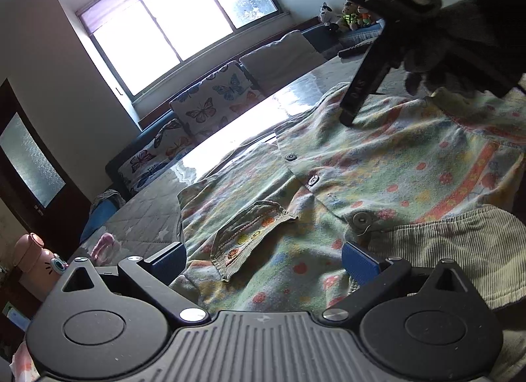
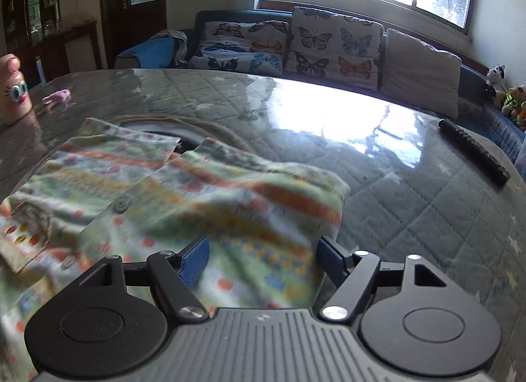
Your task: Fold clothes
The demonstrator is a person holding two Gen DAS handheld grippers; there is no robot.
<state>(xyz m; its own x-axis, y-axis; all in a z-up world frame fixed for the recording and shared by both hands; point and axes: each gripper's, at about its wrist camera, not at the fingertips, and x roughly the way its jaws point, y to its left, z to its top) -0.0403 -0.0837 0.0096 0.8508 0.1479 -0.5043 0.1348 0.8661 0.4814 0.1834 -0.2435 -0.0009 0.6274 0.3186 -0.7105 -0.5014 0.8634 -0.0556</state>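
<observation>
A small button-front shirt (image 1: 378,165) of soft, fuzzy flannel lies spread on a glossy glass tabletop (image 2: 328,125), under which a grey quilted cloth with diamond stitching and pale stars shows through. The fabric is pale green, printed with orange bands and rows of red, yellow and blue dots; round dark buttons (image 1: 312,180) run down its front, and a patch pocket (image 1: 253,234) with a ribbed top edge sags open on one side. A piece of ribbed, corduroy-like beige cloth (image 1: 460,250) lies over the shirt's edge, just beside the left gripper (image 1: 263,262). That gripper's jaws stand spread, its ridged blue pads (image 1: 360,262) apart above the shirt with nothing pinched between them. The right gripper (image 2: 263,260), seen from its own camera, also has its jaws spread wide, its blue pads (image 2: 194,260) either side of a rumpled fold of the shirt (image 2: 210,204) without pressing on it; from the left camera it appears as a dark, blocky frame with one flat finger (image 1: 358,92) angled down toward the shirt's collar end. A long black ridged bar (image 2: 473,152) rests near the table's far right edge, and a rounded pink bottle (image 2: 13,92) with cartoon eyes stands at the left. Beyond the table, butterfly-print cushions (image 2: 332,43) line a dark sofa.
</observation>
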